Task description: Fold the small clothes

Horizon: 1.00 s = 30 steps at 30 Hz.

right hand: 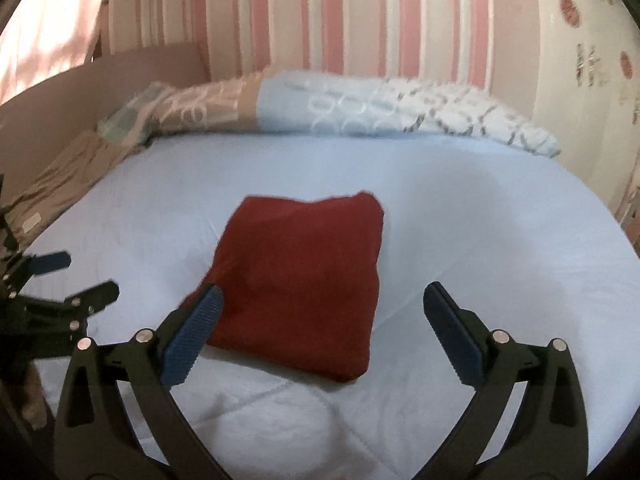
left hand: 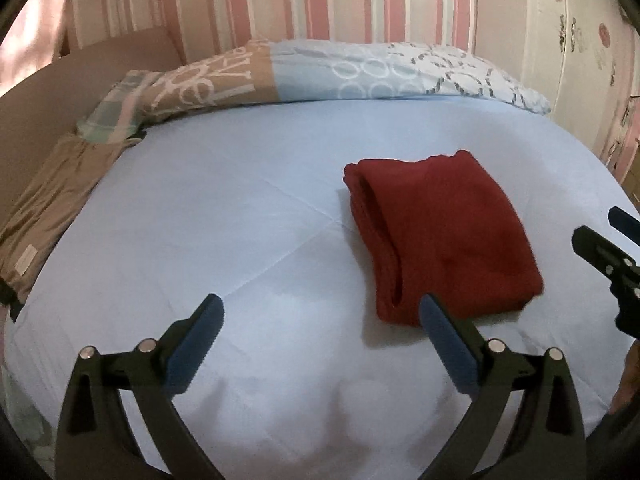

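Observation:
A dark red garment lies folded into a compact rectangle on the light blue bed sheet. It also shows in the right wrist view. My left gripper is open and empty, just left of and nearer than the garment. My right gripper is open and empty, with the garment's near edge between its fingers. The right gripper also shows at the right edge of the left wrist view, and the left gripper at the left edge of the right wrist view.
A patterned pillow lies along the head of the bed against a pink striped wall. A tan fabric lies at the bed's left edge beside a brown bed frame. The wall at right has flower decals.

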{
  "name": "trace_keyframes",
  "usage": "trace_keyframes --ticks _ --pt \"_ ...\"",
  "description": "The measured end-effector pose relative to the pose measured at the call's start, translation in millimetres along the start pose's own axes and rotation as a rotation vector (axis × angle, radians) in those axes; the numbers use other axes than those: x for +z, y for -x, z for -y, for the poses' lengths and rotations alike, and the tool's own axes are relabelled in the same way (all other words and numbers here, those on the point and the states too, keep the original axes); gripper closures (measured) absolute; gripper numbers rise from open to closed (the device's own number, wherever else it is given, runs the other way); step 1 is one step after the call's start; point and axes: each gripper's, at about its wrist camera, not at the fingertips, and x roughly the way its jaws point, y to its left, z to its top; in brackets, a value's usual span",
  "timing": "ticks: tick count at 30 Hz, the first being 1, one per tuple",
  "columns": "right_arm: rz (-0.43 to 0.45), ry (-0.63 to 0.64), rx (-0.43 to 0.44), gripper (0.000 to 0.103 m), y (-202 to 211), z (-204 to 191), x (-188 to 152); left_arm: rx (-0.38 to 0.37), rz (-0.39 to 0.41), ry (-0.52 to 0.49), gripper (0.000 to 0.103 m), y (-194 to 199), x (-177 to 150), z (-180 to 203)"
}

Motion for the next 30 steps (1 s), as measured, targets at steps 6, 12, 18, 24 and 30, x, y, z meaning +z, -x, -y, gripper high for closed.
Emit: trace_keyframes --ticks 6,12,18,24,30 --pt "0.021 -0.045 -0.019 0.003 28.0 -8.6 -9.8 0.027 0.050 -0.022 0.002 34.4 -15.9 8.3" --pt "0.029 -0.066 -0.050 0.003 56.7 -10.6 -17.6 -0.002 0.098 0.044 0.002 63.8 -23.5 2.5" --pt "0.035 -0.069 -0.086 0.003 76.7 -13.8 -20.8 0.046 0.131 0.053 0.002 84.7 -28.2 1.2" --pt "0.065 -0.079 -0.113 0.003 97.3 -15.6 -16.1 0.038 0.138 0.079 0.002 95.6 -24.2 -3.4" --pt "0.098 -0.073 -0.131 0.003 105.4 -15.7 -12.3 0.042 0.170 0.085 0.002 104.7 -22.9 -3.7"
